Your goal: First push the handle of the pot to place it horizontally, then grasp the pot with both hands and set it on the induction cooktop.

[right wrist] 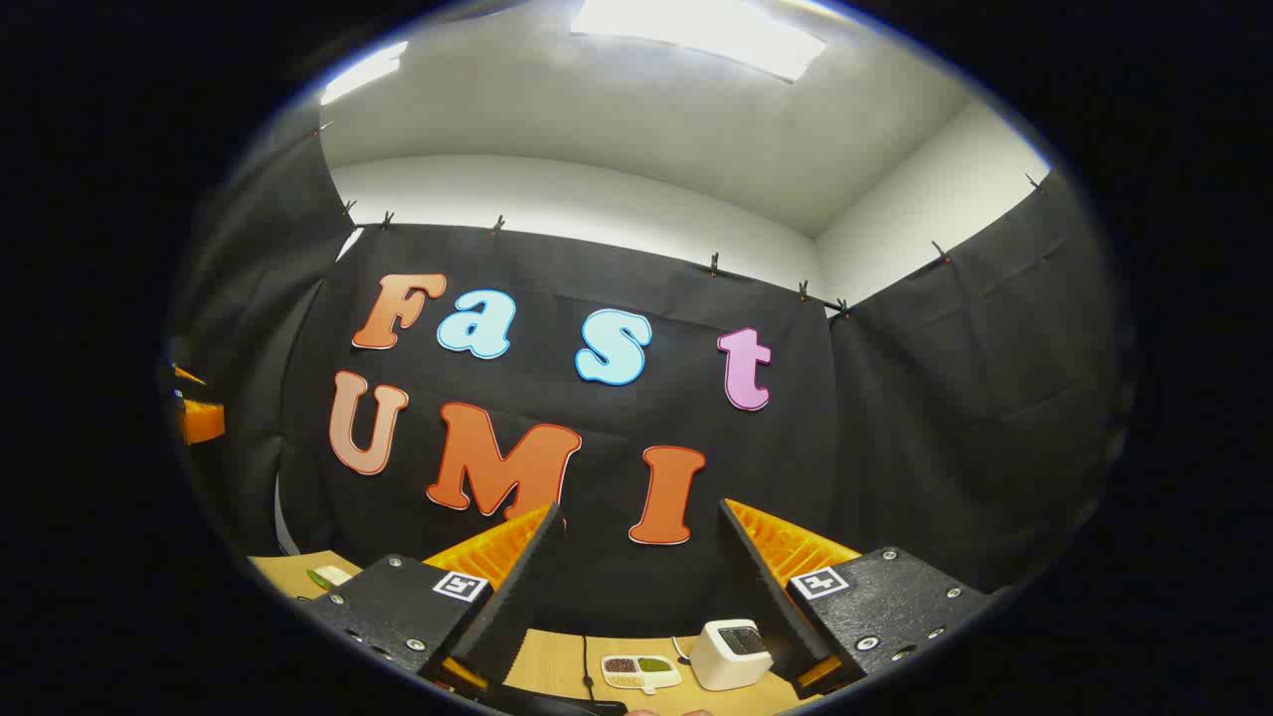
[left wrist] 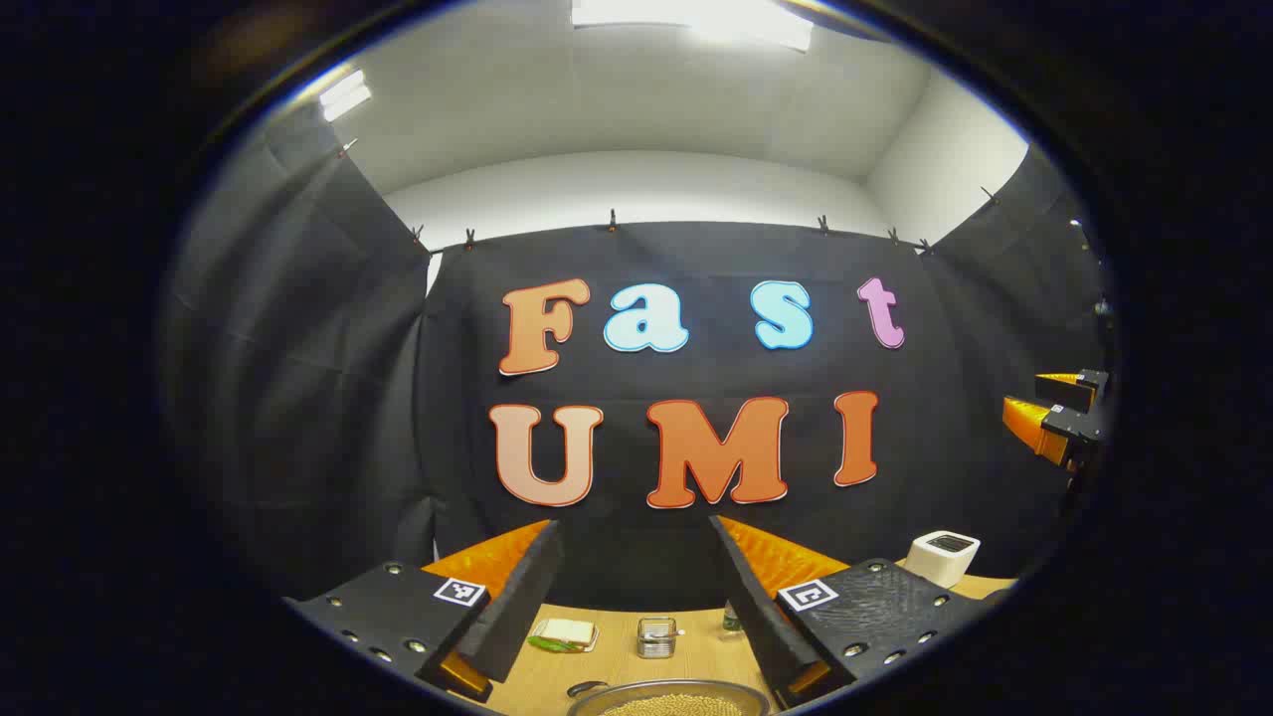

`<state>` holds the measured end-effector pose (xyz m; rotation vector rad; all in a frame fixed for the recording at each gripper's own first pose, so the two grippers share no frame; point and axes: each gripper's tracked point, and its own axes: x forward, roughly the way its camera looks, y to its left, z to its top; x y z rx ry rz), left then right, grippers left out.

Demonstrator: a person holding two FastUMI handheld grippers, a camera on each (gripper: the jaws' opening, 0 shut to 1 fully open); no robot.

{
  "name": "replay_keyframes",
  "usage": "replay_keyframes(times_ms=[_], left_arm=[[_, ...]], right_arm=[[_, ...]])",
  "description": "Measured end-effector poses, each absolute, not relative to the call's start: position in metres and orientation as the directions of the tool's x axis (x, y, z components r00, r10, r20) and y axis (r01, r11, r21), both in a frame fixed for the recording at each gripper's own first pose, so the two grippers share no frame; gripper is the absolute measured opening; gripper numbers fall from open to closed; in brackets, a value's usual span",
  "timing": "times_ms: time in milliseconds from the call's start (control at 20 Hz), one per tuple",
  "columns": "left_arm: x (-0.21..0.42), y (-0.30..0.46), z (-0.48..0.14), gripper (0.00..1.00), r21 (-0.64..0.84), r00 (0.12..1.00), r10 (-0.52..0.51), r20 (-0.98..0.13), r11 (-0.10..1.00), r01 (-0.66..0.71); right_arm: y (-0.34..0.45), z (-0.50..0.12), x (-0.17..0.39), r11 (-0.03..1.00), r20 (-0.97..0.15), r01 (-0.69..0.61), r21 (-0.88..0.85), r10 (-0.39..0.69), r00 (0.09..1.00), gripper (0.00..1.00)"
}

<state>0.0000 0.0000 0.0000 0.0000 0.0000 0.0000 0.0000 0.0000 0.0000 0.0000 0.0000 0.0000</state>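
Looking along the left gripper (left wrist: 636,597), its view takes in the wooden surface (left wrist: 617,661) below the booth wall. From left to right there lie a small flat dish (left wrist: 563,634) with something green on it, a small clear square container (left wrist: 656,636), and a white box-shaped device (left wrist: 942,557) farther right. At the bottom edge sits the pot (left wrist: 668,698), a grey metal rim holding pale, grain-like contents, with a dark handle stub (left wrist: 585,687) at its left. The pot lies just below and between this gripper's fingers, which are spread wide and hold nothing. At the far right edge the other gripper's front shows, raised well above the surface.

The right gripper (right wrist: 641,602) is also held high and tilted, its fingers (right wrist: 517,577) spread apart and empty. Its view shows a divided white dish (right wrist: 641,672) with dark and greenish fillings, then the same white device (right wrist: 729,653) beside it.
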Motion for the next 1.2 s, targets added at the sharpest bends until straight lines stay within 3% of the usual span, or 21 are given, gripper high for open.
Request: replay_keyframes(times_ms=[350,750,1100,1200], left_arm=[[-0.003,-0.027,0.021,0.91,-0.015,0.995,0.101,0.019,0.995,-0.101],[-0.010,-0.097,0.028,0.91,-0.004,0.994,0.105,0.034,0.994,-0.105],[-0.002,-0.116,0.005,0.89,0.020,0.998,0.053,-0.035,0.998,-0.052],[0.004,-0.117,-0.007,0.92,0.021,0.998,0.015,-0.062,1.000,-0.014]], right_arm=[[-0.040,-0.010,0.017,0.997,0.009,-0.083,-0.004,0.083,0.997,0.95],[-0.071,-0.046,0.025,0.981,-0.025,-0.195,0.020,0.196,0.980,0.95],[-0.086,-0.068,0.032,0.987,-0.064,-0.154,0.053,0.157,0.986,0.95],[-0.086,-0.071,0.032,0.991,-0.078,-0.118,0.059,0.122,0.989,0.95]])
